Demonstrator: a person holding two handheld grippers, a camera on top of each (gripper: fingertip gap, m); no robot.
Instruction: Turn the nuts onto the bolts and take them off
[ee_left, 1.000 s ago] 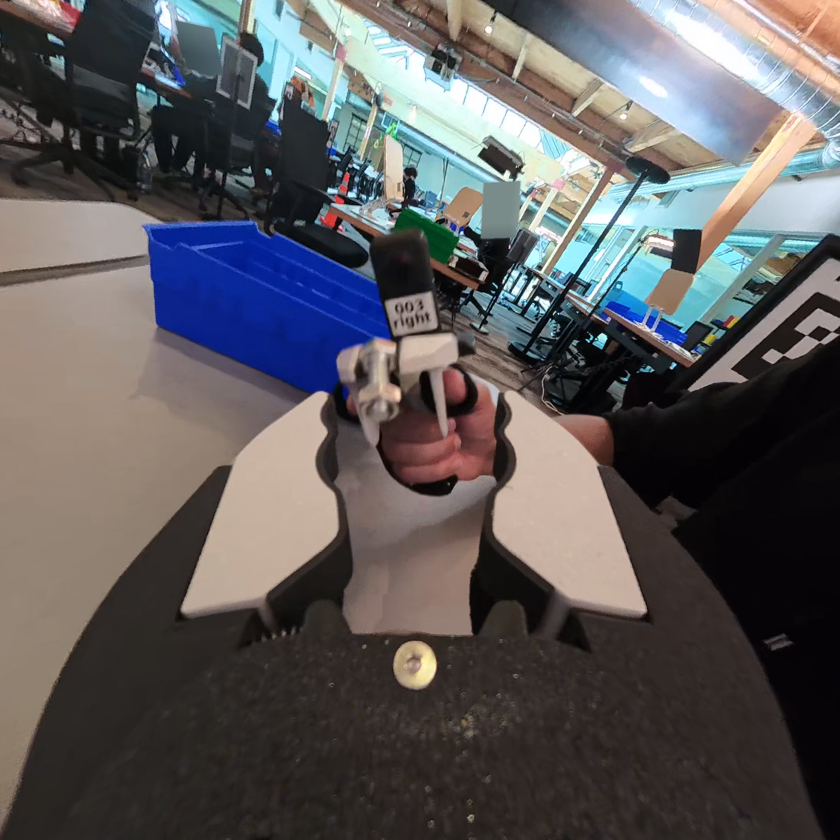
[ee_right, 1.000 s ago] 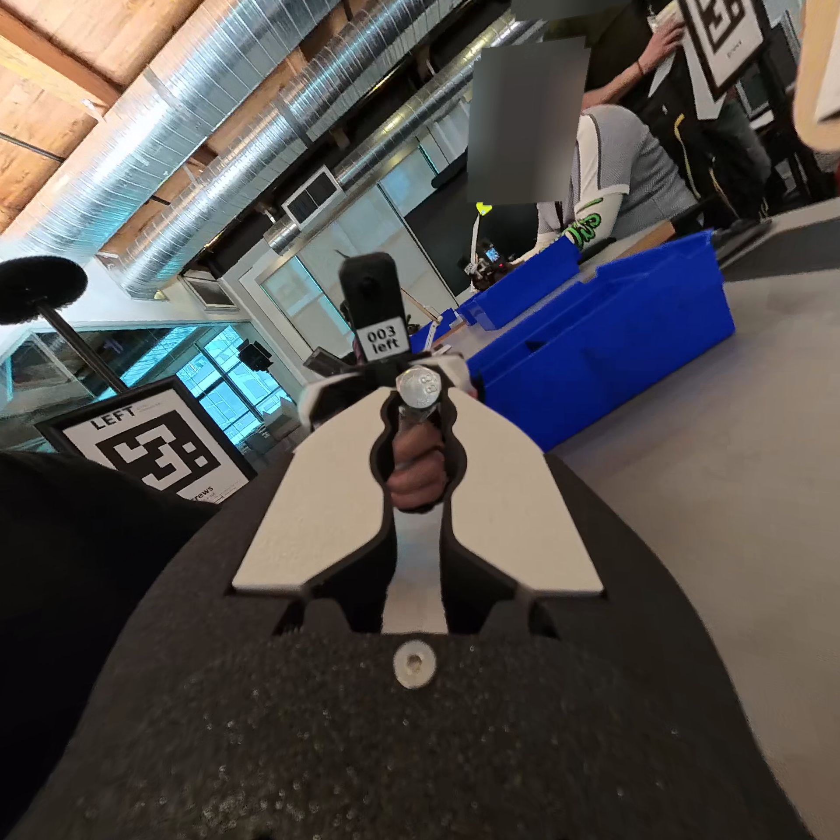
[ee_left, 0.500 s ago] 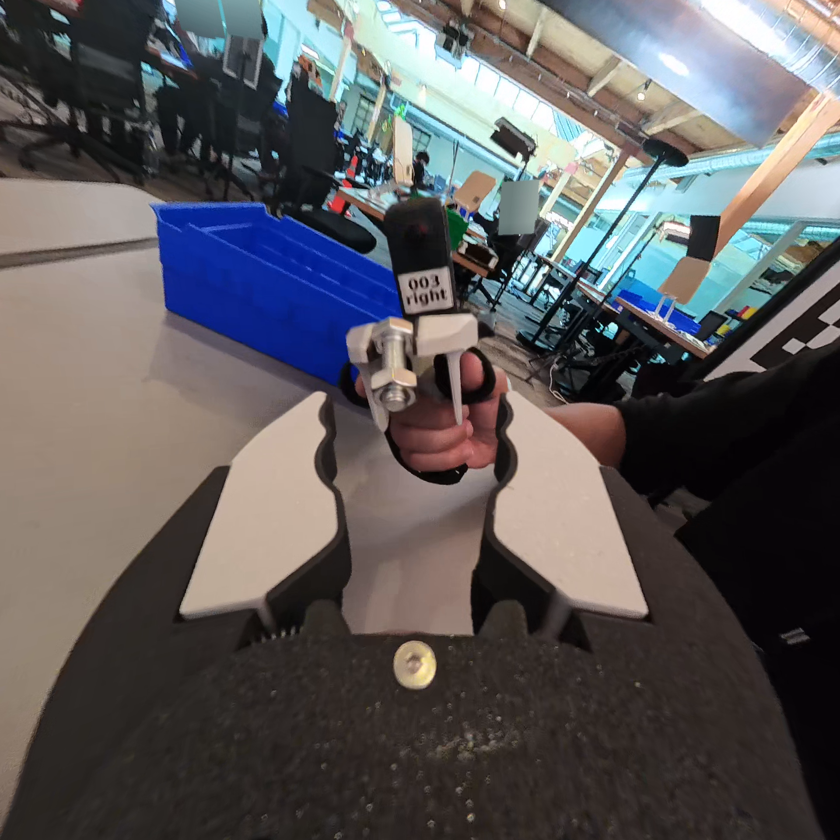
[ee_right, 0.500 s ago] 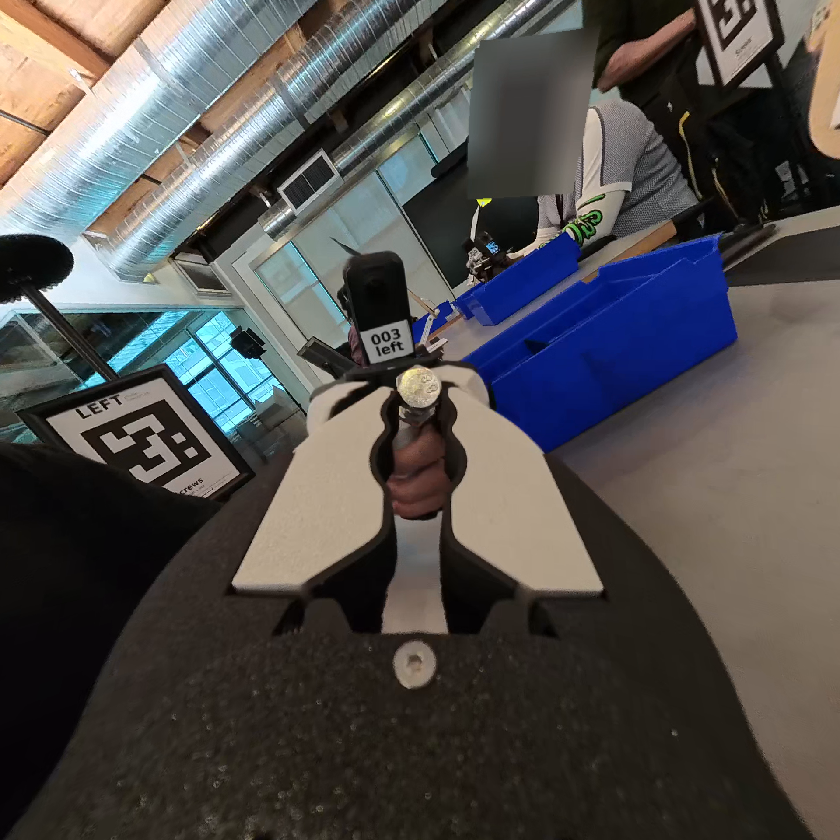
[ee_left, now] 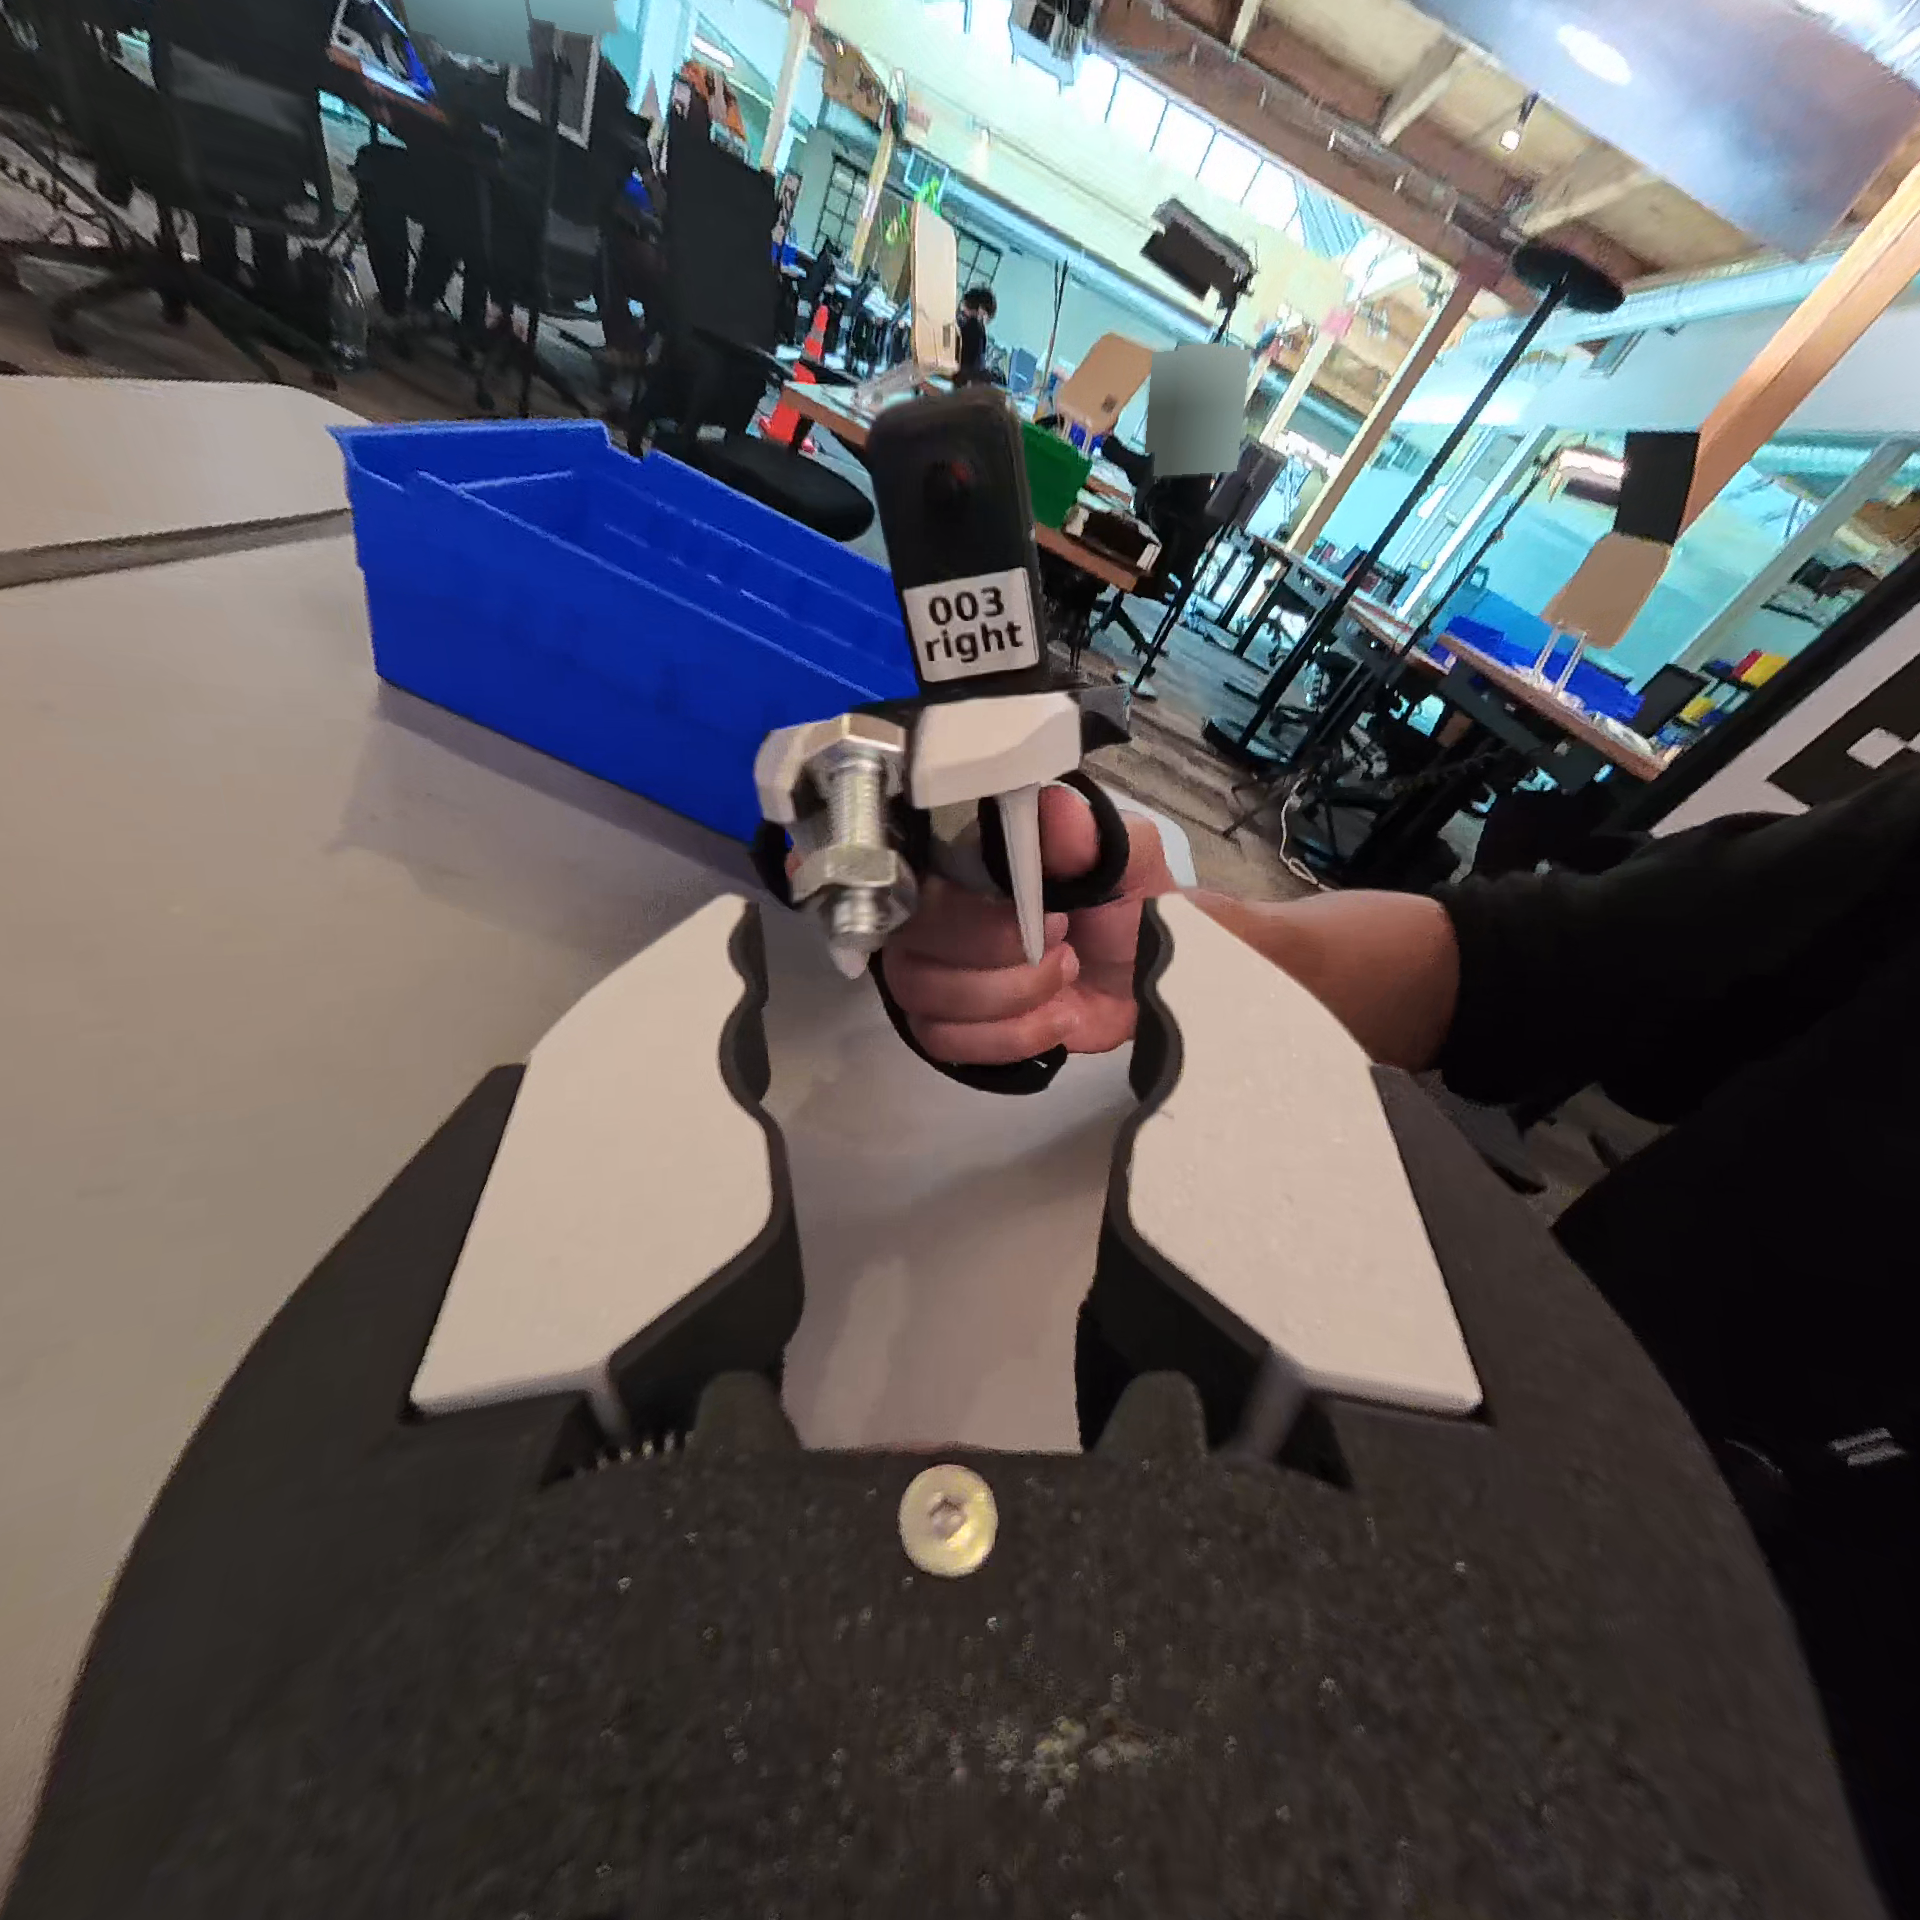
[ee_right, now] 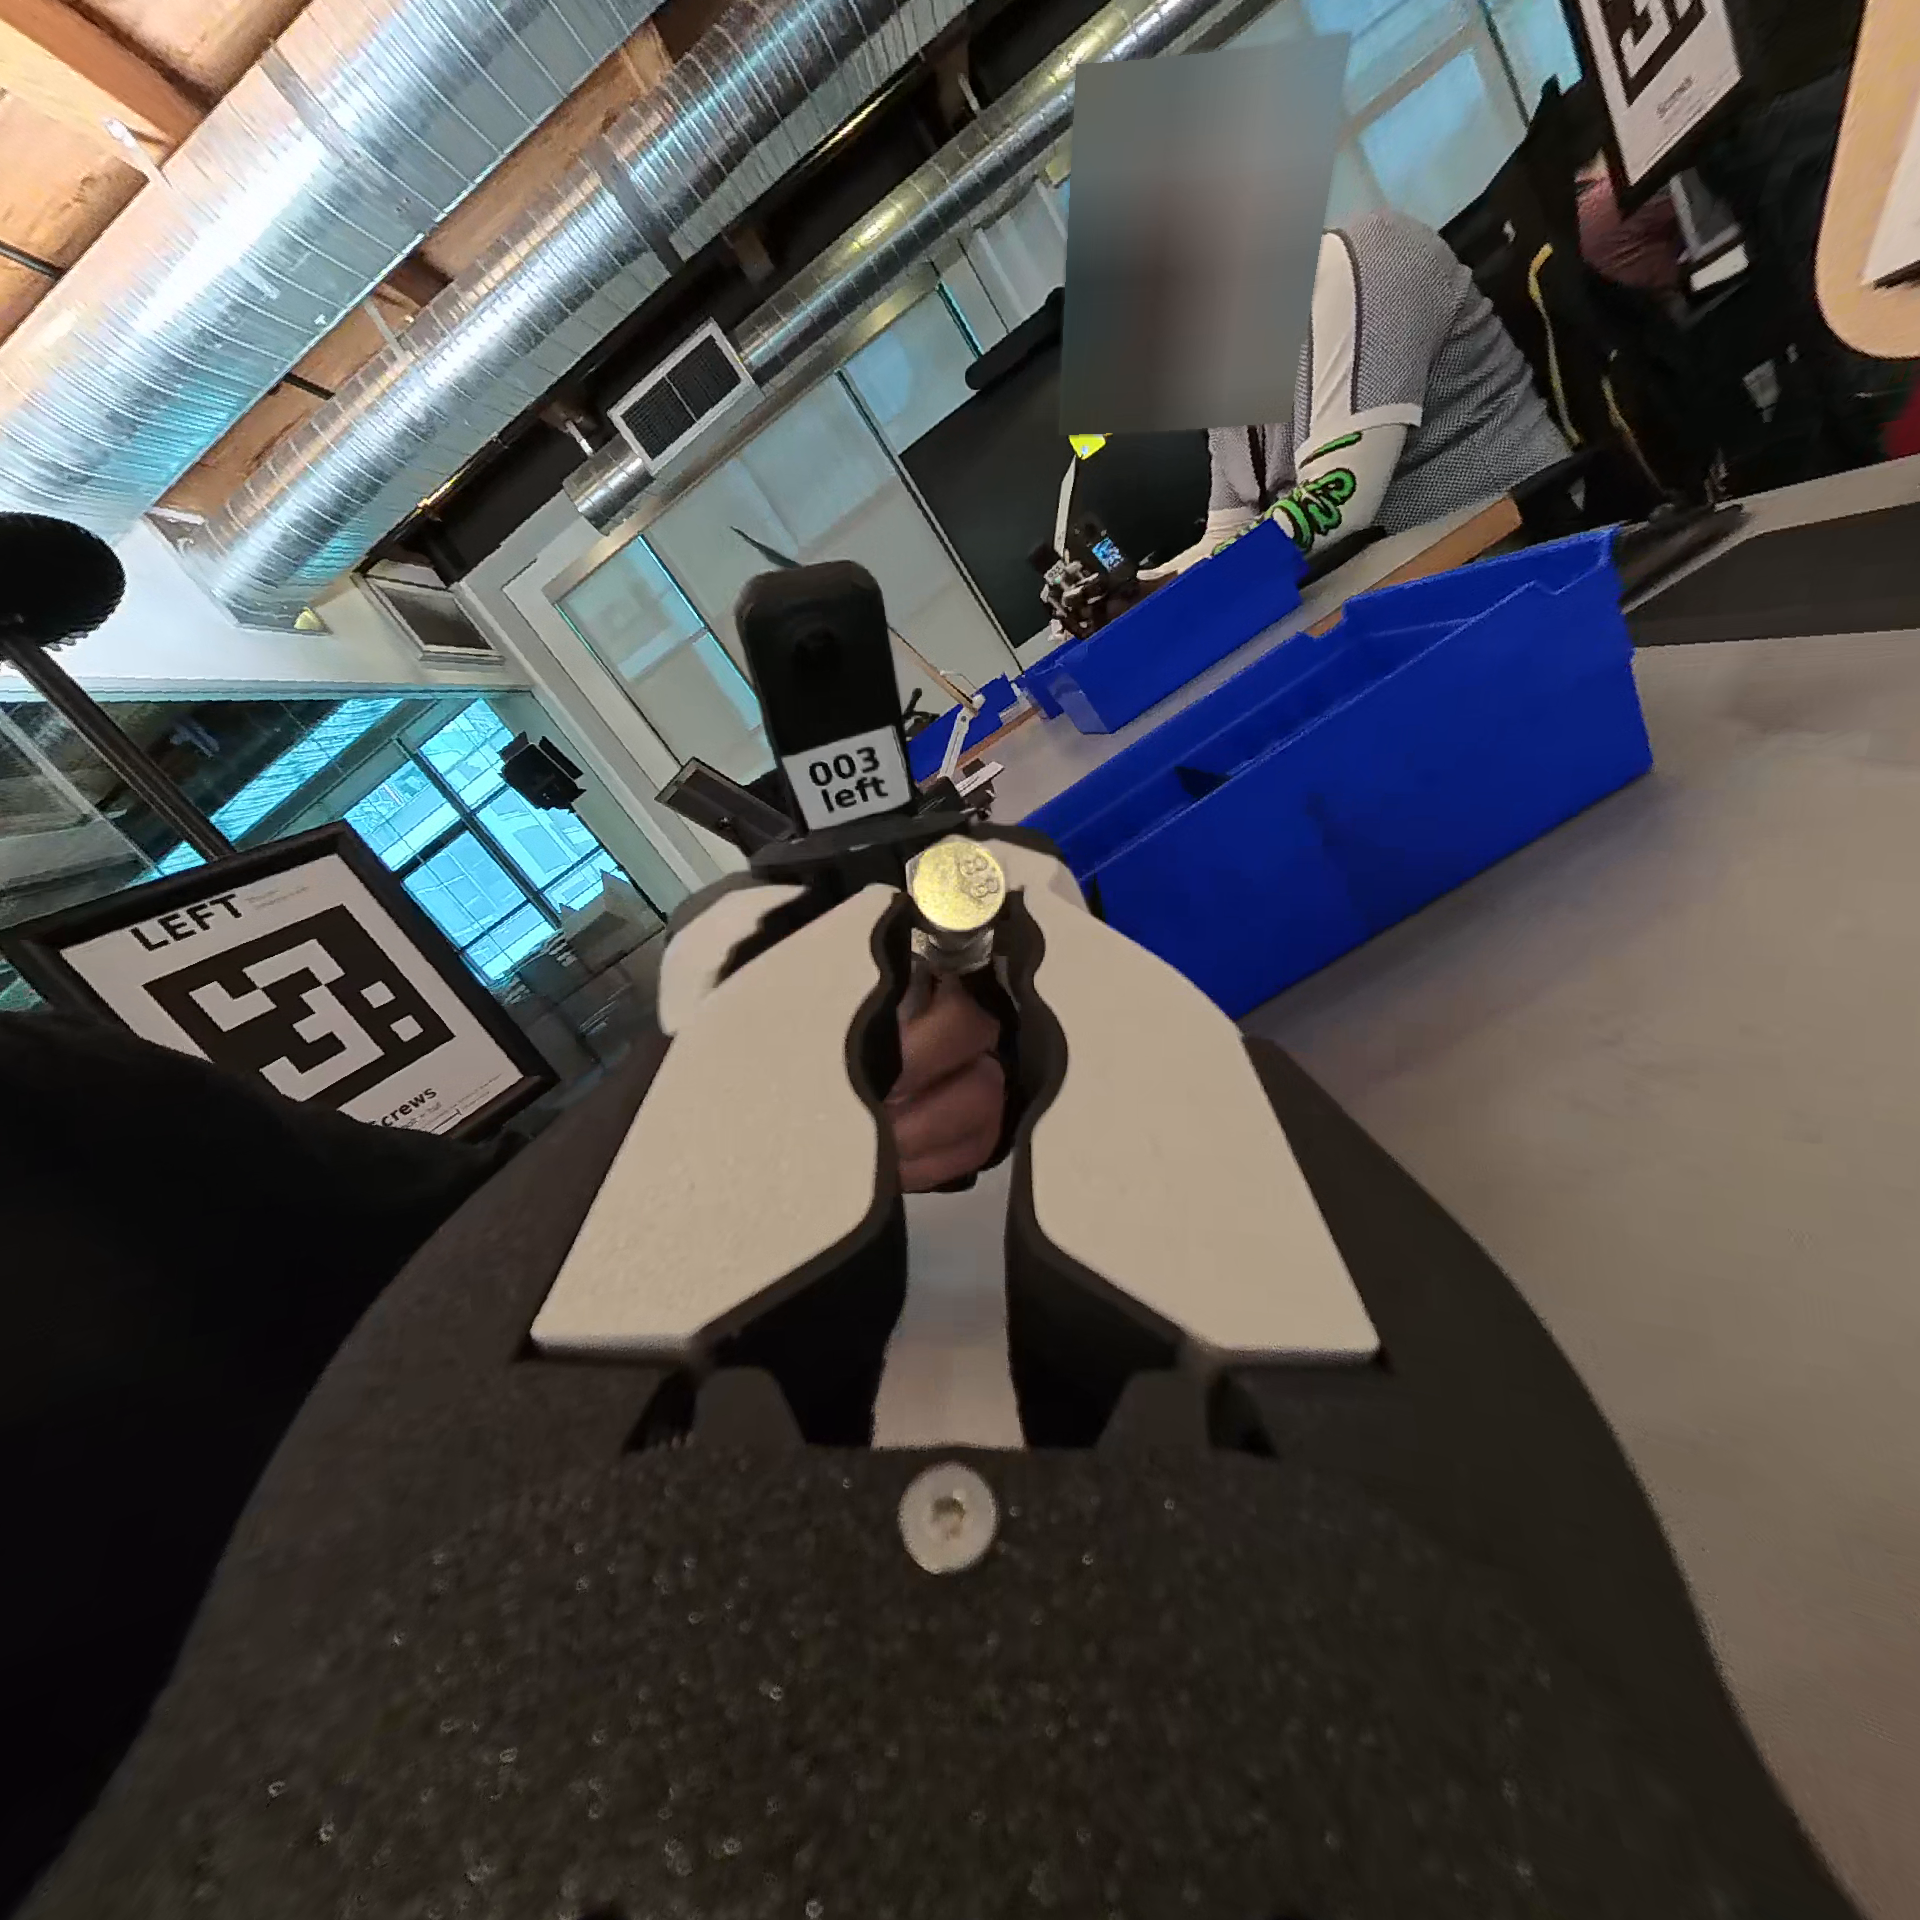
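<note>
Grey table (ee_left: 208, 935) | right gripper (ee_left: 914, 842) grips bolt (ee_left: 857, 831), shank half-hidden | left gripper (ee_left: 951, 1049) gapes empty

A long blue plastic bin (ee_left: 623, 623) with inner dividers sits on the pale grey desk (ee_left: 208, 883). Beyond it stand black office chairs (ee_left: 727, 312). A framed black-and-white marker sign (ee_right: 281, 1018) stands nearby, under silver ceiling ducts (ee_right: 312, 260).
</note>
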